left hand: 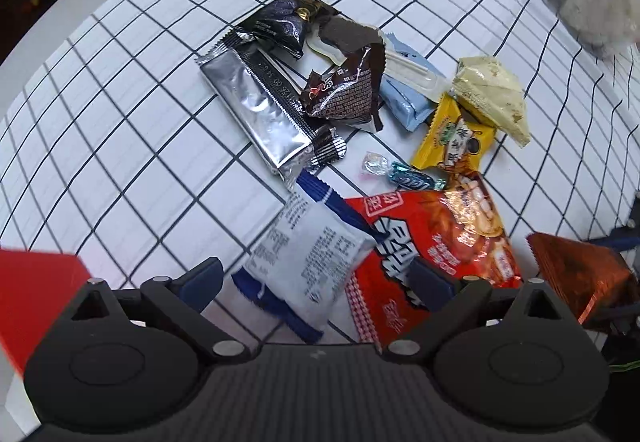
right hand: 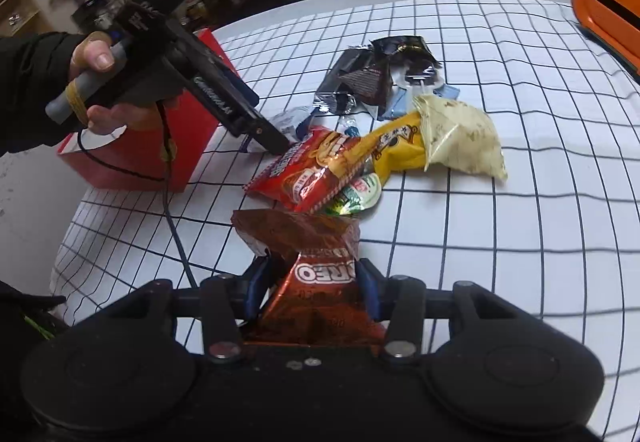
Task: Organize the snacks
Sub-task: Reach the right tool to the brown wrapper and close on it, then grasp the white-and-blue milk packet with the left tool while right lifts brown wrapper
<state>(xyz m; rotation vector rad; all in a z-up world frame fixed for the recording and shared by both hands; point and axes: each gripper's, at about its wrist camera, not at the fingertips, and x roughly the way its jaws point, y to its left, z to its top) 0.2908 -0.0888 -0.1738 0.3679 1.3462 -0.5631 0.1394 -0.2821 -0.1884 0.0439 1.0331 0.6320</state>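
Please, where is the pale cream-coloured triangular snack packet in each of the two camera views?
Left wrist view: the pale cream-coloured triangular snack packet lies right of centre, at the pile's right edge.
Right wrist view: the same packet lies right of centre.
Shared landmark: the yellow snack packet tucked partly under it.

A checked tablecloth [left hand: 120,130] carries scattered snack packets [left hand: 256,110] and, seemingly, a red box [right hand: 160,146].

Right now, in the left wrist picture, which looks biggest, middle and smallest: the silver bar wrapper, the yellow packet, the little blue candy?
1. Silver bar wrapper: biggest.
2. Yellow packet: middle.
3. Little blue candy: smallest.
All three lie about equally far from the camera, so the order looks safe.
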